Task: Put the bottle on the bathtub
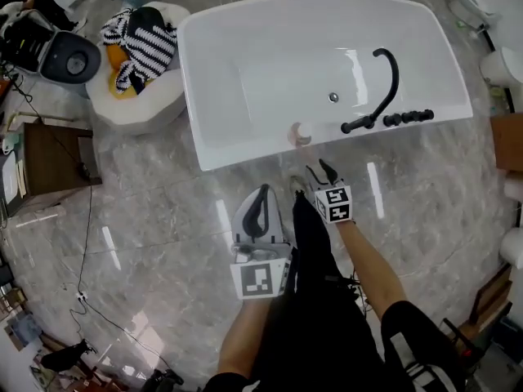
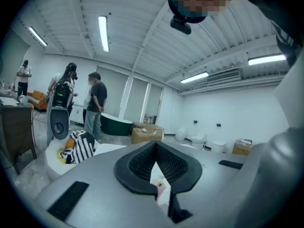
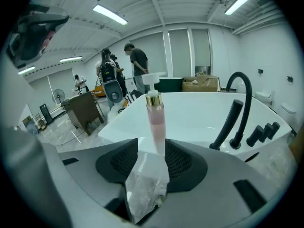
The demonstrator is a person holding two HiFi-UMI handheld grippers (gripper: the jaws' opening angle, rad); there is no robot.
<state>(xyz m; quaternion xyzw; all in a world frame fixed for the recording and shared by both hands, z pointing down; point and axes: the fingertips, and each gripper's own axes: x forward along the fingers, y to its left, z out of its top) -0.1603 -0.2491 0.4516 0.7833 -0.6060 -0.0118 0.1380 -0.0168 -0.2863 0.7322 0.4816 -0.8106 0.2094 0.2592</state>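
A slim pink bottle (image 1: 299, 134) with a gold cap stands upright on the near rim of the white bathtub (image 1: 245, 149). My right gripper (image 1: 320, 171) is open just short of it on the floor side, its jaws apart and nothing pressed between them. In the right gripper view the bottle (image 3: 155, 120) rises beyond the gap of that gripper (image 3: 151, 145), on the tub's edge (image 3: 118, 122). My left gripper (image 1: 261, 193) hovers over the marble floor, lower left of the bottle, with its tips together. The left gripper view shows its jaws (image 2: 155, 145) meeting, holding nothing.
A black curved faucet (image 1: 388, 80) and knobs (image 1: 409, 117) sit on the tub's right rim. A round white tub with striped cloth (image 1: 139, 47) stands at the left, a dark wooden table (image 1: 49, 158) beyond it. People stand far back (image 2: 95, 106). White toilets (image 1: 502, 64) line the right.
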